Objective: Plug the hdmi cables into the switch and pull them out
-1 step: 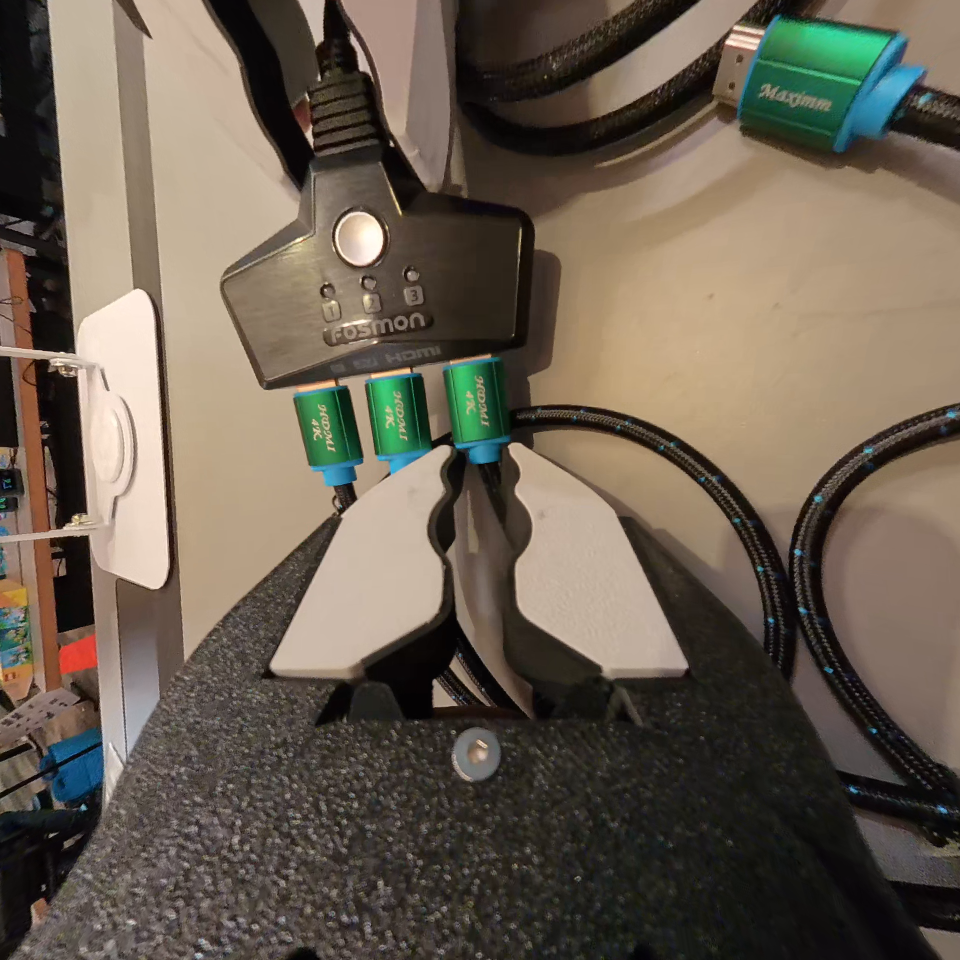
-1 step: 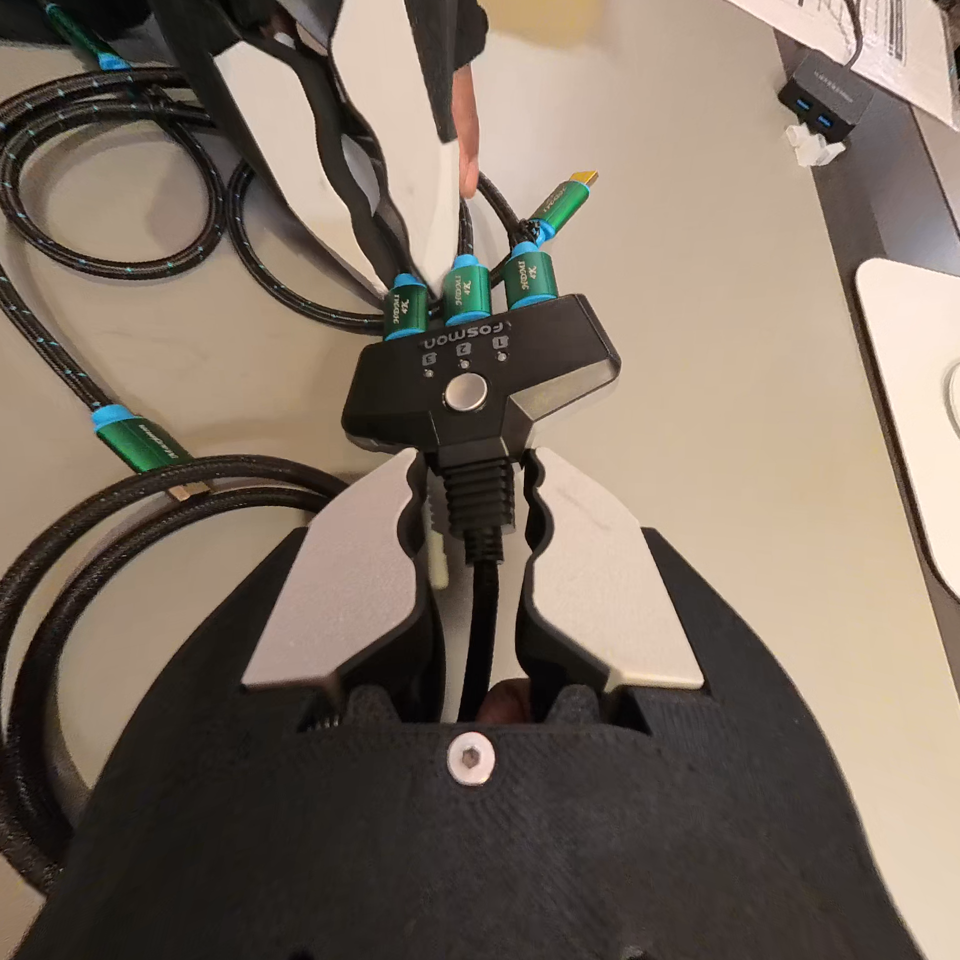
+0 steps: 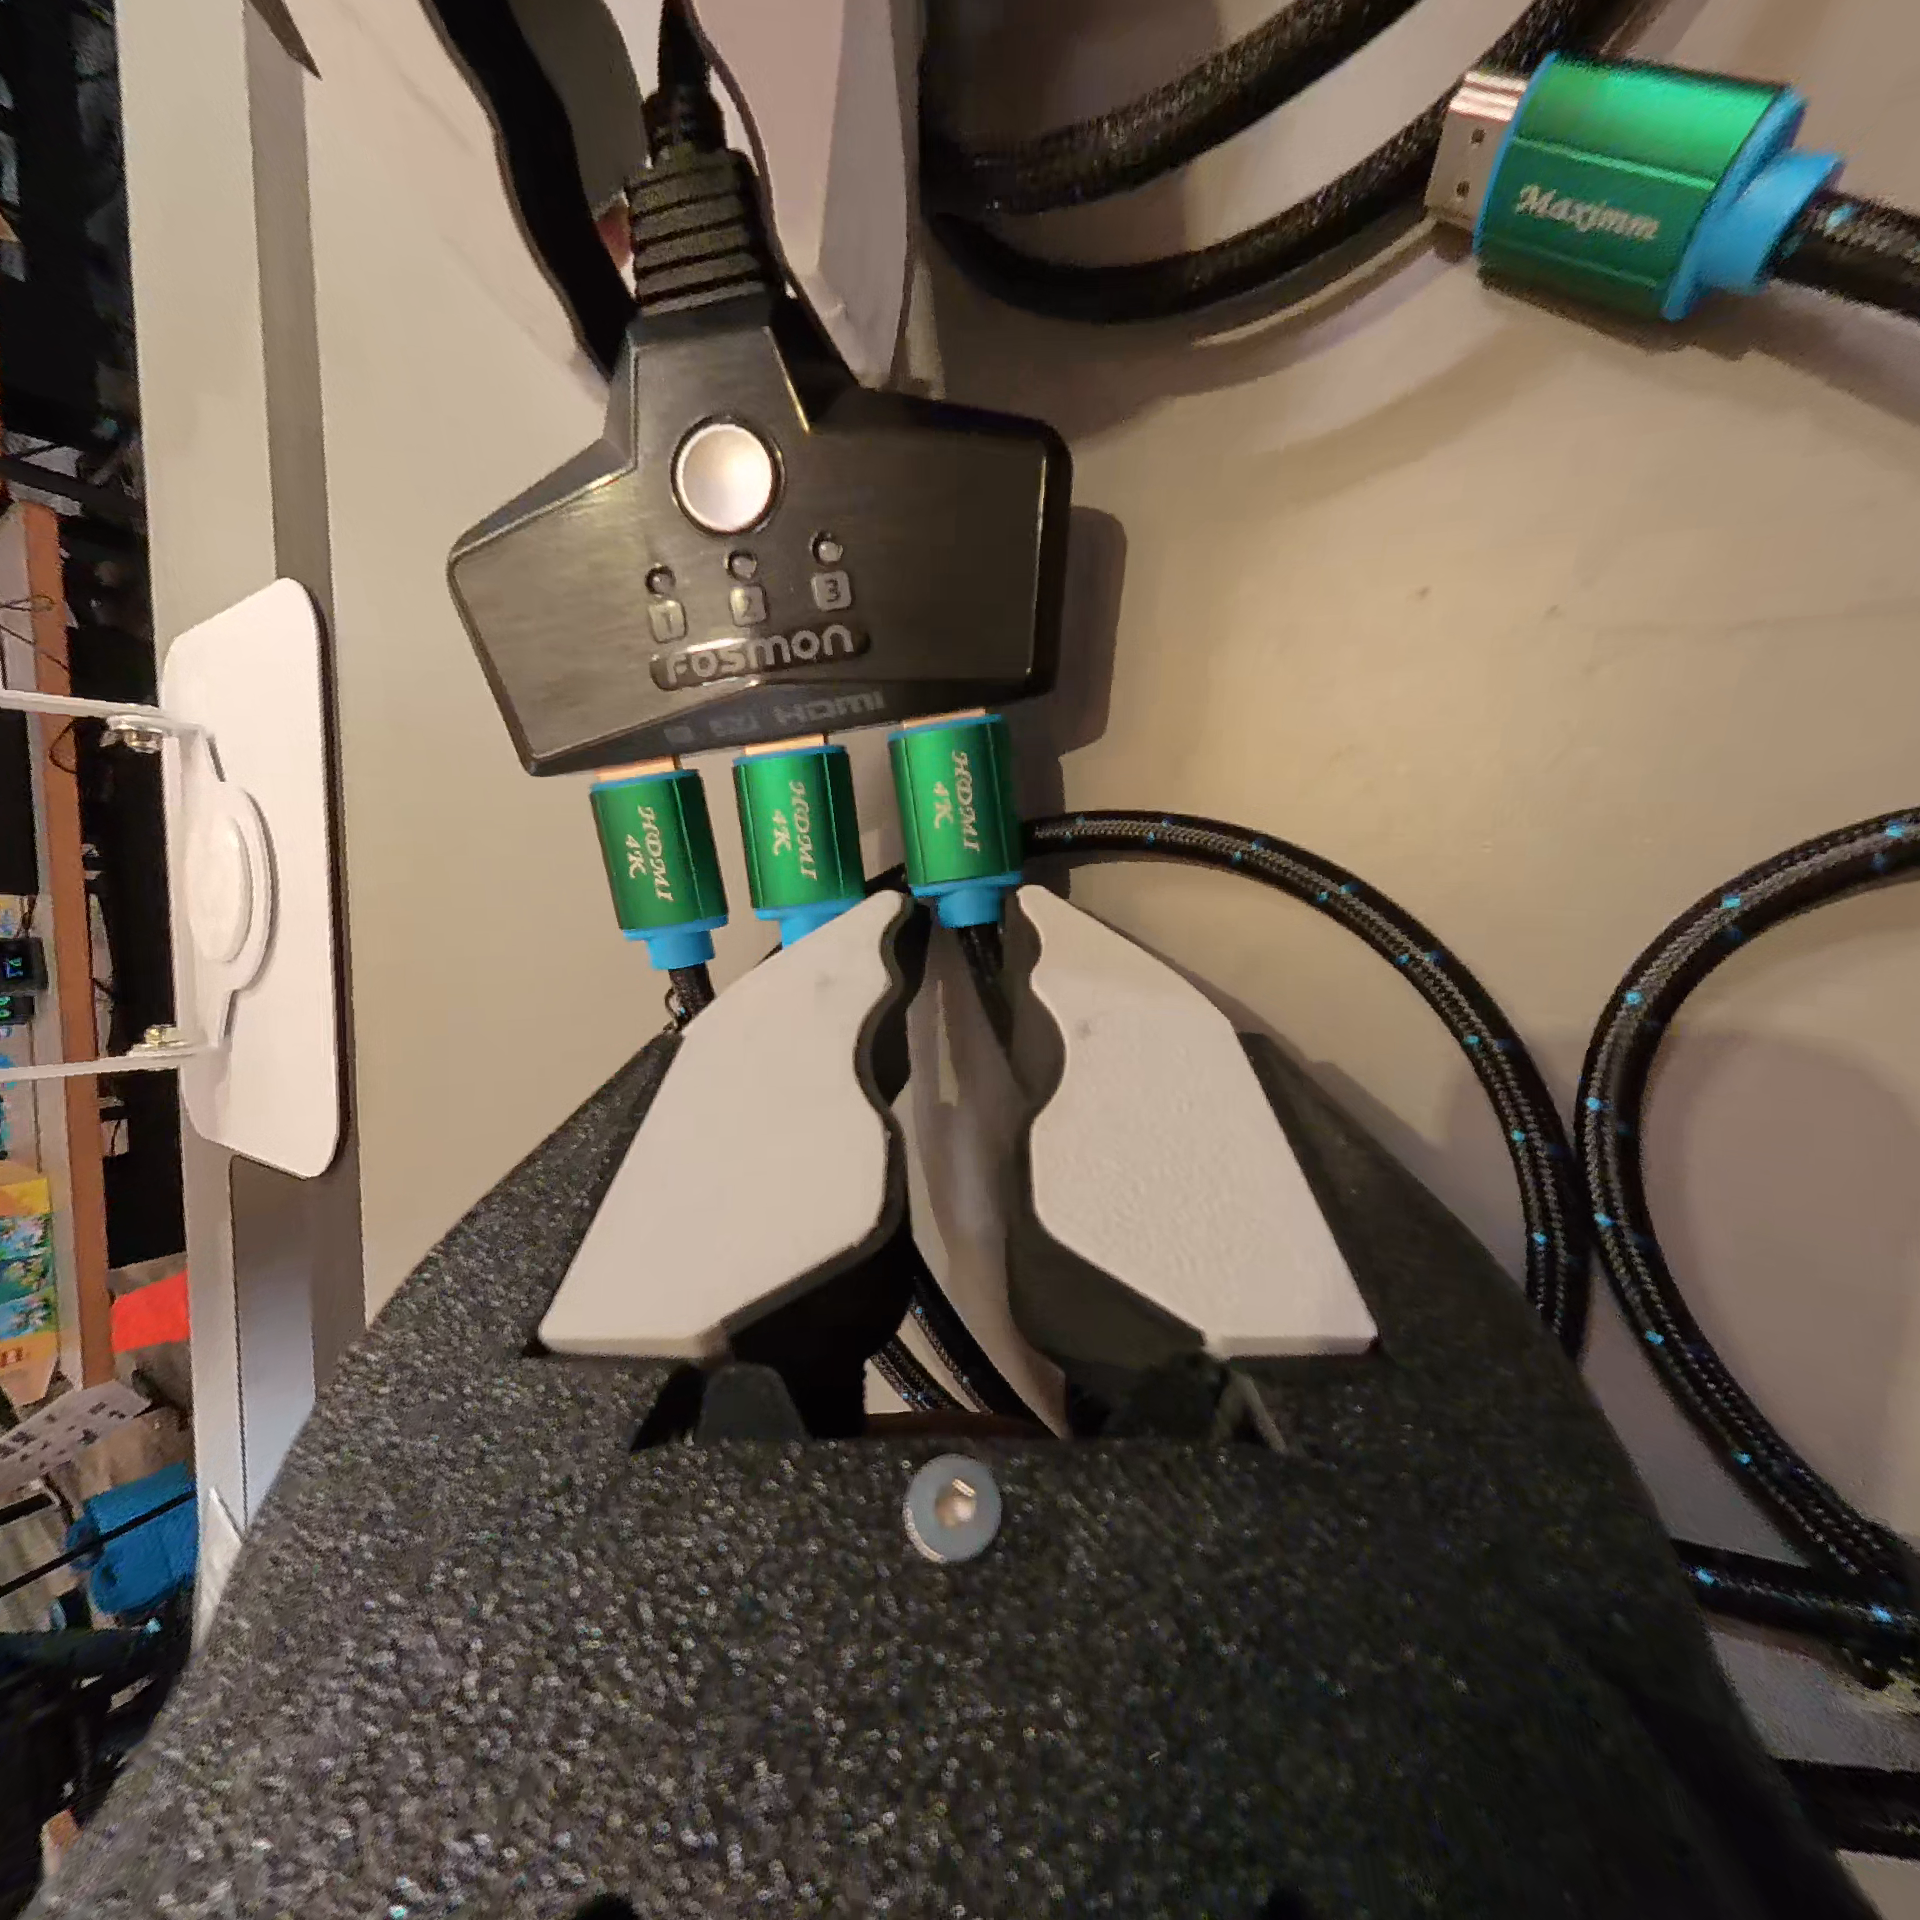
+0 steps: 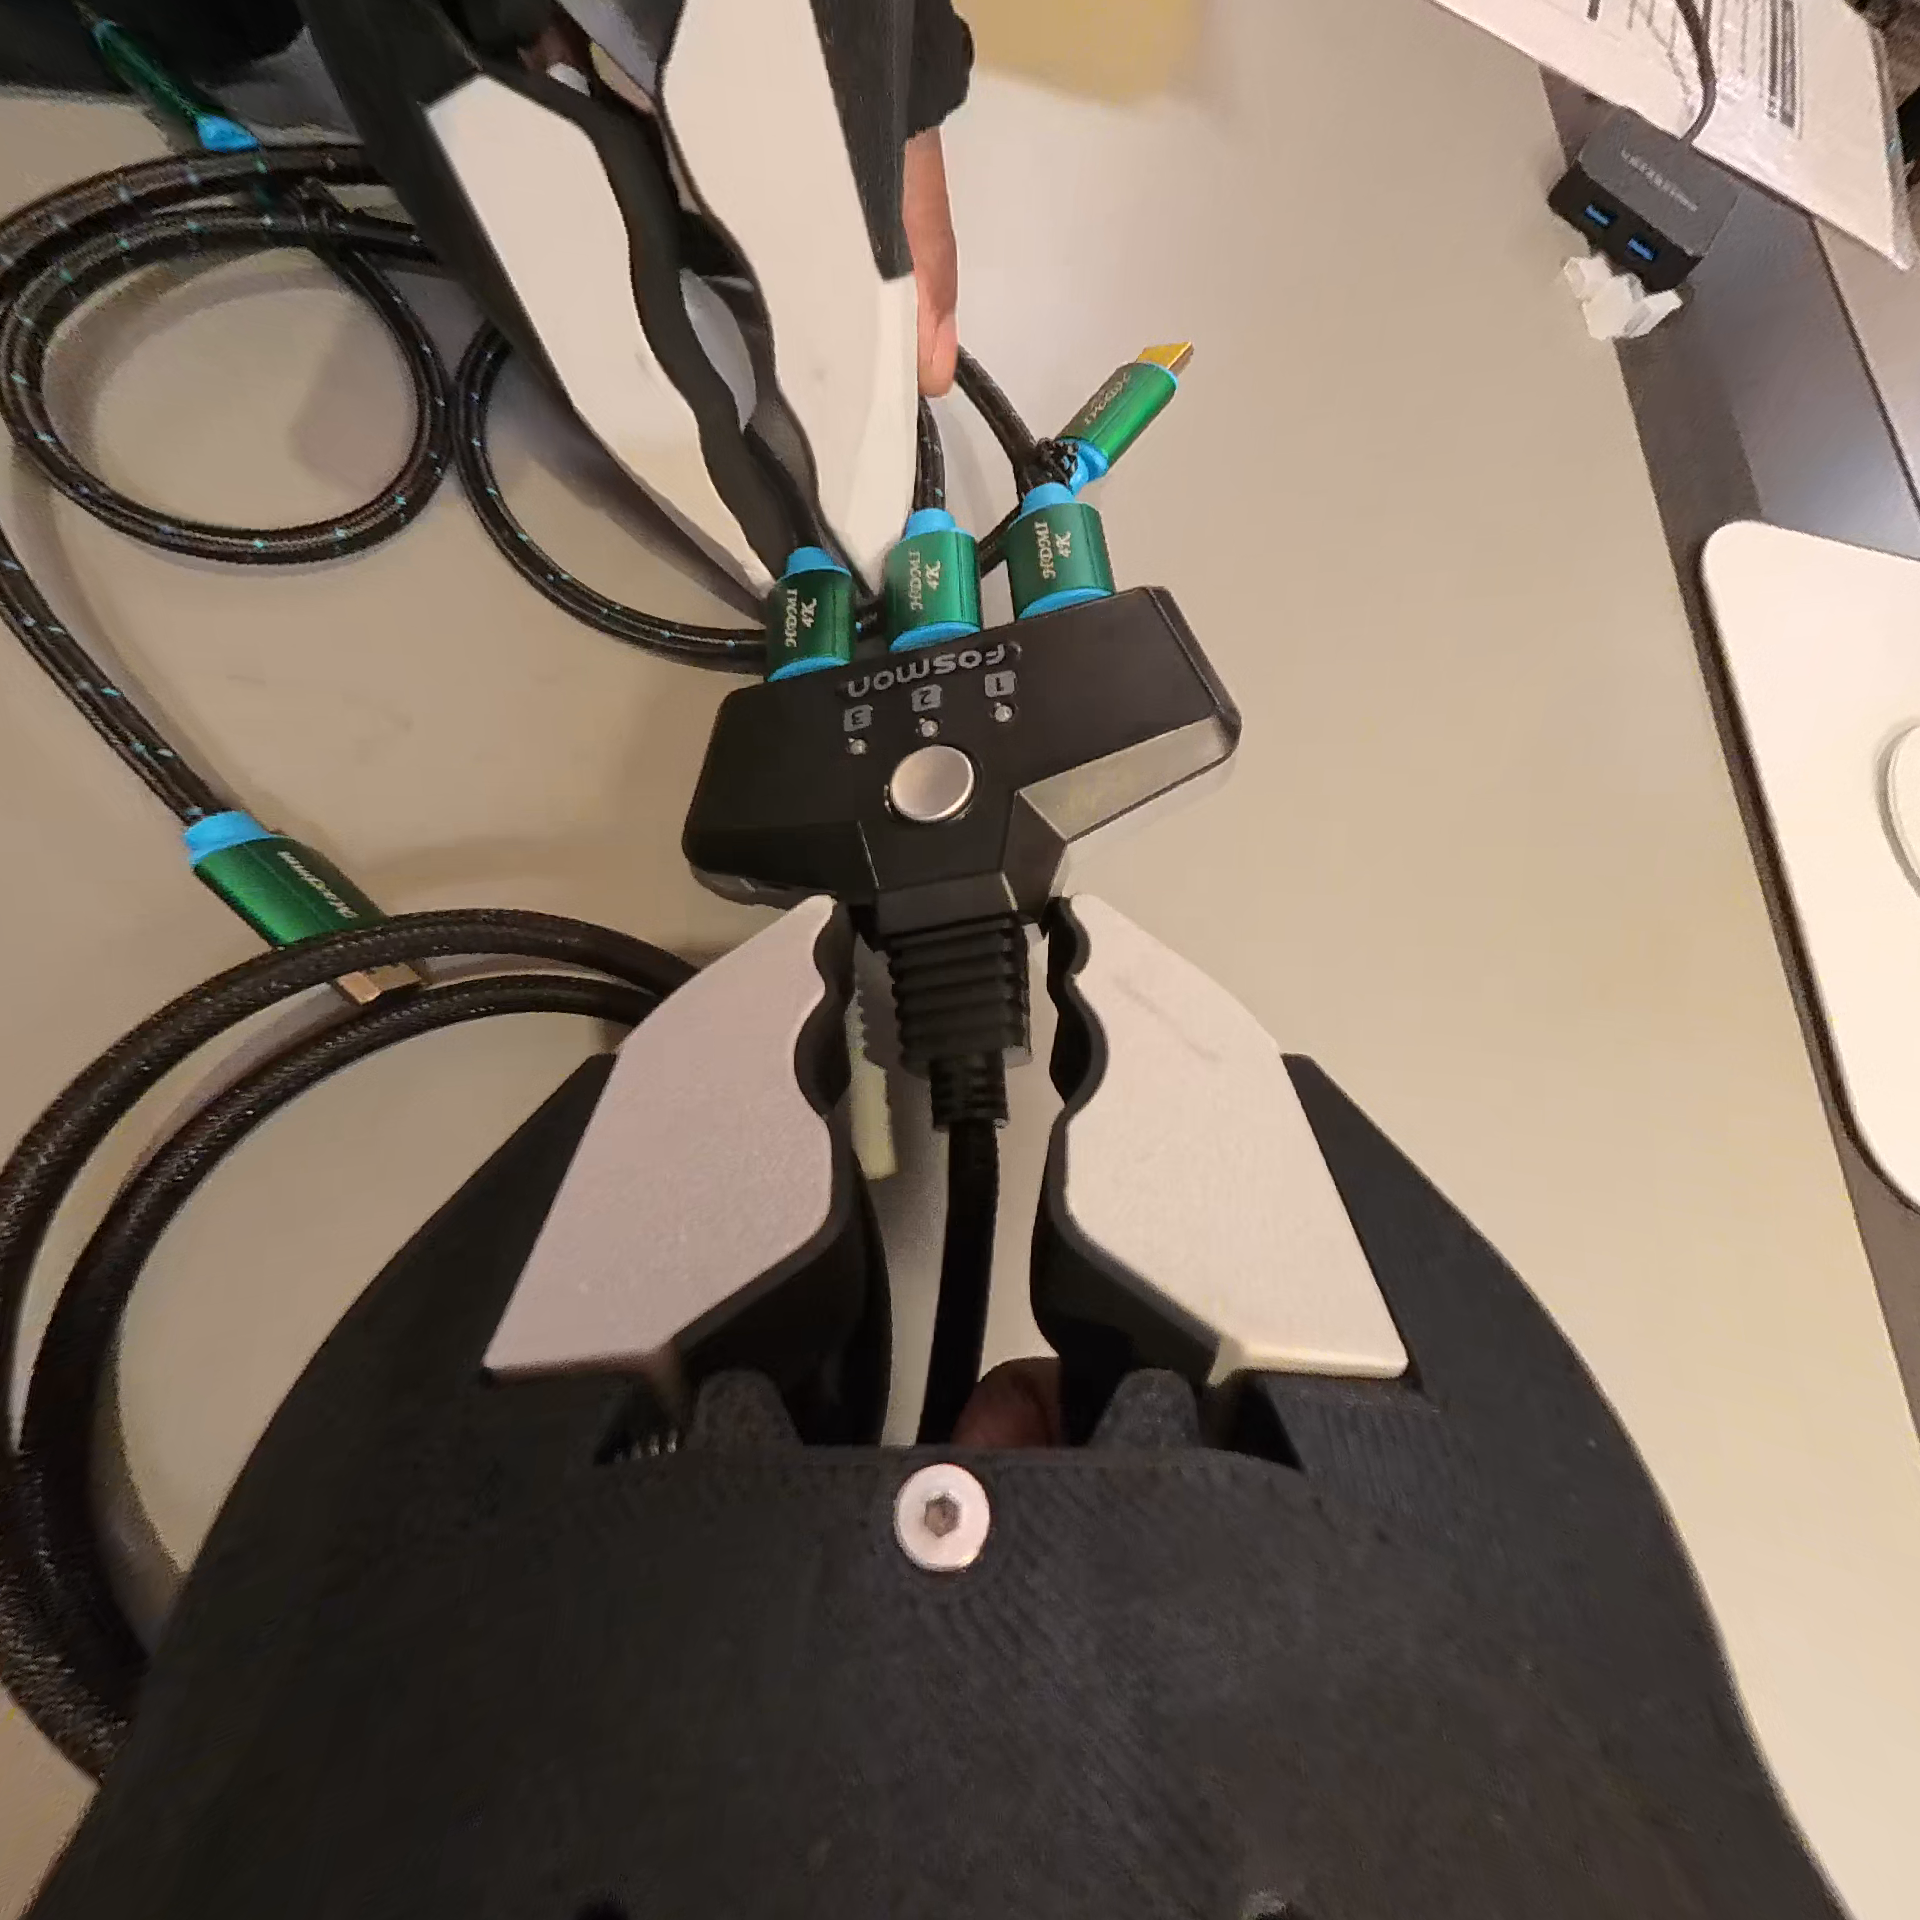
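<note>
A black HDMI switch (image 3: 748, 623) lies on a beige table, with three green HDMI plugs (image 3: 795, 831) in its ports. My left gripper (image 3: 964, 914) is narrowly open. Its fingertips straddle the braided cable just behind the blue collar of the third plug (image 3: 956, 810), with a small gap on each side. My right gripper (image 4: 951, 914) is shut on the switch (image 4: 966, 717), at its neck and ribbed strain relief. The left gripper's white fingers (image 4: 582, 260) show beyond the plugs in the right wrist view.
Loose green plugs lie nearby (image 3: 1631, 182) (image 4: 286, 883) (image 4: 1122, 400). Black braided cable loops (image 3: 1714, 1143) (image 4: 208, 1039) surround the switch. A white pad (image 3: 255, 883) sits at the table's edge, and a white base (image 4: 1829, 831), a black USB hub (image 4: 1642, 197) and paper (image 4: 1714, 83) lie right.
</note>
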Motion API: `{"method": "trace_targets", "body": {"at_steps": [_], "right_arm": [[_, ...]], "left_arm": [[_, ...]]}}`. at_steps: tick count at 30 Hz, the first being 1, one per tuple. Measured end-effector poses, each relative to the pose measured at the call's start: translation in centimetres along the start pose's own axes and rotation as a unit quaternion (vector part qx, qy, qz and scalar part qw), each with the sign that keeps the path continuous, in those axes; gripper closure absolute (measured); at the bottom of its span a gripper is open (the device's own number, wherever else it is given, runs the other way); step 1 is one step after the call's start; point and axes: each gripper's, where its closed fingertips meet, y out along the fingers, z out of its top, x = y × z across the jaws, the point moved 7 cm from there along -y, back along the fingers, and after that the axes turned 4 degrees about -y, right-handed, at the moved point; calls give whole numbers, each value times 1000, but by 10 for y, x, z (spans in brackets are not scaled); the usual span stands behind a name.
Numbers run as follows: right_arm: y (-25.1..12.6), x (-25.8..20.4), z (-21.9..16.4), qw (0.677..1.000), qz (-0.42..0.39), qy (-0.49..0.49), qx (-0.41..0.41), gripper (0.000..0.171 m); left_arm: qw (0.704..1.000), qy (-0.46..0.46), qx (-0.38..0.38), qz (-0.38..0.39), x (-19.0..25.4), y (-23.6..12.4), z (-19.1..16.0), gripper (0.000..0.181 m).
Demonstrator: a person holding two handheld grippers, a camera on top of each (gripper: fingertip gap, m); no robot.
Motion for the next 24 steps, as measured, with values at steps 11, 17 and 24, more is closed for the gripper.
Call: {"method": "trace_targets", "body": {"at_steps": [11,17,24], "right_arm": [[-11,11,4,997,-73,-5,-22,136],[-7,12,6,992,-110,-15,-63,136],[-3,11,5,987,-130,-9,-90,136]], "left_arm": [[942,-189,240,137,-55,-73,-23,161],[895,-356,135,232,-83,-76,-104,161],[852,-476,78,202,-83,-59,-144,179]]}}
